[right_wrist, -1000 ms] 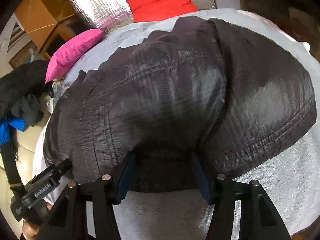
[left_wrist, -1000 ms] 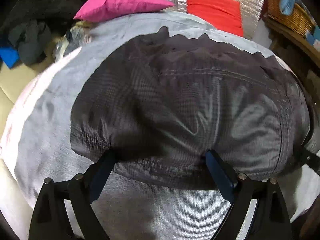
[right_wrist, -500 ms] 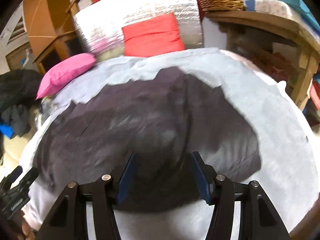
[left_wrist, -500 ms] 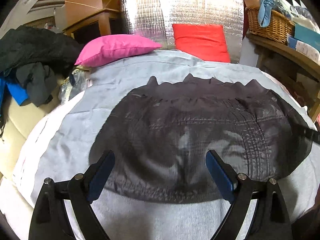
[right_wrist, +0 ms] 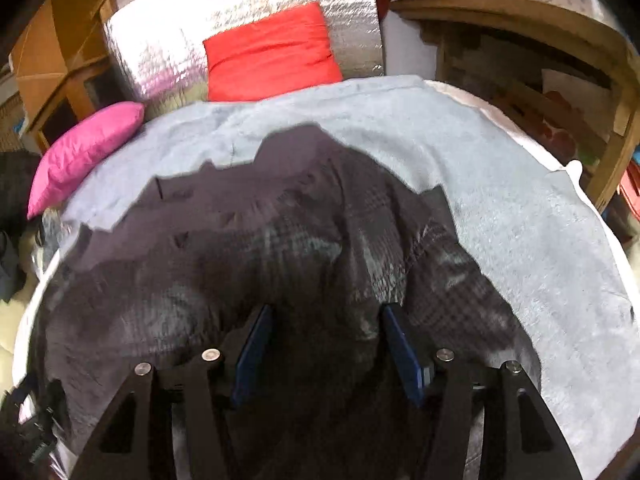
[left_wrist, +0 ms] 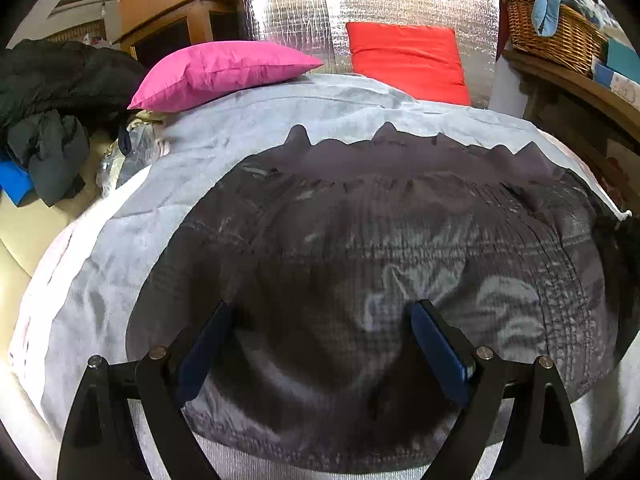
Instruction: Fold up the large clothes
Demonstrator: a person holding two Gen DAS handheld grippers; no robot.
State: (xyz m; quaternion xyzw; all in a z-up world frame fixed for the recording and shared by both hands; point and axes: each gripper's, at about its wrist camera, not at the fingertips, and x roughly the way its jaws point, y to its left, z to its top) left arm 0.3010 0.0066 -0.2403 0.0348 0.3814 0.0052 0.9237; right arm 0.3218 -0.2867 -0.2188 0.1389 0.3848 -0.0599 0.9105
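On the grey blanket [left_wrist: 100, 264] covering the work surface, I find the dark garment [left_wrist: 360, 248] spread out flat, its far hem in wavy peaks towards the cushions. My left gripper [left_wrist: 320, 344] hangs above the near part of the garment with its jaws spread wide; nothing is between the blue pads [left_wrist: 436, 348], and the cloth lies undisturbed beneath them. My right gripper [right_wrist: 326, 344] is over the near right portion of the same garment [right_wrist: 240, 248], jaws opening. The right wrist view is blurred and dark at the fingers, so I judge, with some reserve, that the pads stand clear of the fabric rather than pinching it. A raised fold runs up the garment just beyond the right finger.

Surroundings noted: a pink cushion [left_wrist: 224, 68] at the far left edge of the blanket, a red cushion [left_wrist: 408, 60] propped against a silver foil panel [left_wrist: 360, 0], a wicker basket [left_wrist: 552, 36] on a wooden shelf at the right, and dark clothes [left_wrist: 52, 92] heaped at the left.
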